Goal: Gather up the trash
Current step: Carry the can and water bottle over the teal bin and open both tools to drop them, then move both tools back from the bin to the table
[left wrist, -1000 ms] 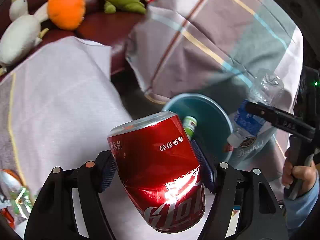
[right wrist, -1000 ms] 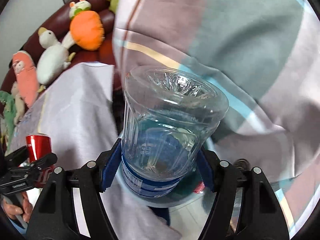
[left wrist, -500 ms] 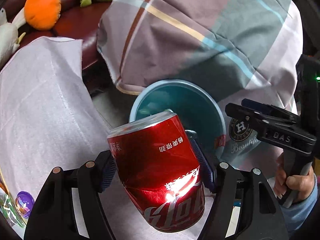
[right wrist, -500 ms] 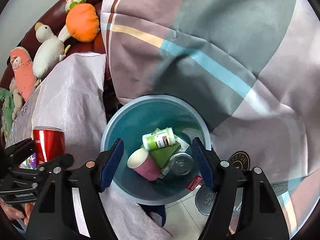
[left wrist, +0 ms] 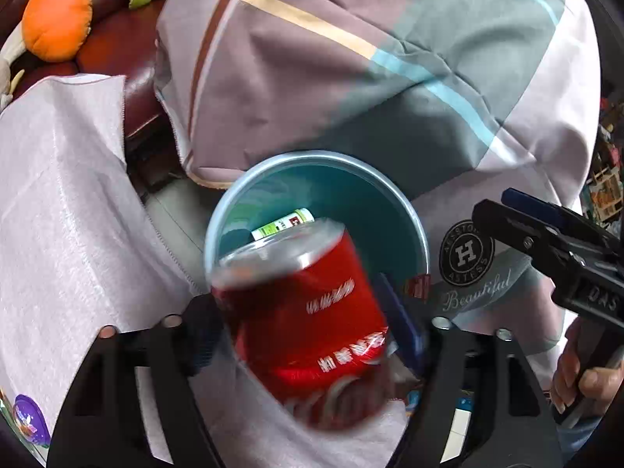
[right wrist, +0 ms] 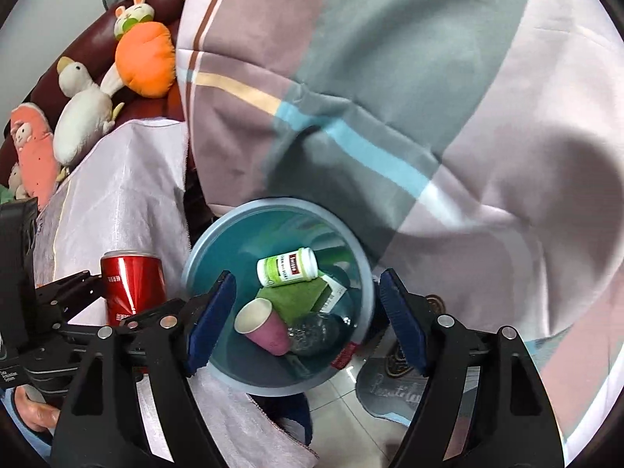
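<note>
A red soda can [left wrist: 304, 312] sits tilted and motion-blurred between the fingers of my left gripper [left wrist: 300, 329]. Its jaws are opening and the pads stand just off the can. Below it is the blue trash bin [left wrist: 312, 156]. My right gripper [right wrist: 307, 319] hovers over the bin [right wrist: 273, 201], jaws opening, nothing between them. Inside the bin lie a white-and-green pill bottle [right wrist: 286, 267], a pink paper cup [right wrist: 261, 323] and a clear plastic bottle [right wrist: 316, 331]. The right wrist view also shows the can [right wrist: 132, 284] at the left.
A plaid cushion [left wrist: 370, 58] overhangs the bin's far side. A white cloth [left wrist: 58, 195] covers the surface on the left, with a purple wrapper [left wrist: 31, 421] on it. Plush toys [right wrist: 144, 58] lie on a dark red sofa. A printed mat [left wrist: 475, 273] lies beside the bin.
The right gripper let the clear bottle fall into the bin and stayed open. The left gripper carried the can over the bin; its jaws have widened and the can now tips, blurred.
</note>
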The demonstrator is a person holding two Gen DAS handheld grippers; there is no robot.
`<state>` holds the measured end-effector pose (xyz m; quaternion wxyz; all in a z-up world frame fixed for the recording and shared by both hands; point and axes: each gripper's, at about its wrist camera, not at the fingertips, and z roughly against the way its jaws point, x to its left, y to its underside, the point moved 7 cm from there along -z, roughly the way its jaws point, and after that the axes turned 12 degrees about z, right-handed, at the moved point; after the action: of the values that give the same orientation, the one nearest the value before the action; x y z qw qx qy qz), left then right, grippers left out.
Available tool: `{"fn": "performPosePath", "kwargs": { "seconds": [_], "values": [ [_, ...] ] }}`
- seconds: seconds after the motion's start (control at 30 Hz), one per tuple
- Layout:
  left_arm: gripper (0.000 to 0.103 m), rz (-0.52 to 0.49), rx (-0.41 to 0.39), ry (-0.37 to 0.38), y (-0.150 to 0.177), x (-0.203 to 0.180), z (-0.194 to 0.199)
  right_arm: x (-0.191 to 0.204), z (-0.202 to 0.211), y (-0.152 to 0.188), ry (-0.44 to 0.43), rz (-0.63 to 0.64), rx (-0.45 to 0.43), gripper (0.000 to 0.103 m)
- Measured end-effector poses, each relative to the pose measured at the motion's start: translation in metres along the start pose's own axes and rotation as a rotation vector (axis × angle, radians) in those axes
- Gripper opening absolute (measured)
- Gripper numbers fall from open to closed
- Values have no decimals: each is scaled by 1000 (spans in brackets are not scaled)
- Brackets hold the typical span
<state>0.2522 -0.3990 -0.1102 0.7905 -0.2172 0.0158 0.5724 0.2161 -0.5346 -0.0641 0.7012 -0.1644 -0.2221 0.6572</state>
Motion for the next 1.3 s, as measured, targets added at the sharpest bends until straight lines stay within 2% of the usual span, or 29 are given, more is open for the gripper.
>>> {"fn": "performPosePath", "kwargs": {
  "seconds": [0.1, 0.33, 0.63, 0.97, 1.23, 1.3],
  "values": [
    [92, -5, -15, -14, 0, 0, -1, -4, 0, 2, 10, -3, 13, 73],
    [92, 23, -11, -16, 7, 17, 1, -3, -4, 2, 22, -3, 38, 77],
    [92, 85, -28, -4, 30, 51, 28, 25, -4, 6, 17, 43, 85, 81],
    [92, 168, -77, -20, 57, 108, 77, 81, 10, 6, -17, 112, 90, 81],
    [92, 244, -130, -50, 84, 159, 122, 143, 22, 8, -50, 203, 97, 81],
    [92, 263, -143, -55, 91, 172, 133, 160, 24, 10, -58, 233, 102, 84]
  ]
}}
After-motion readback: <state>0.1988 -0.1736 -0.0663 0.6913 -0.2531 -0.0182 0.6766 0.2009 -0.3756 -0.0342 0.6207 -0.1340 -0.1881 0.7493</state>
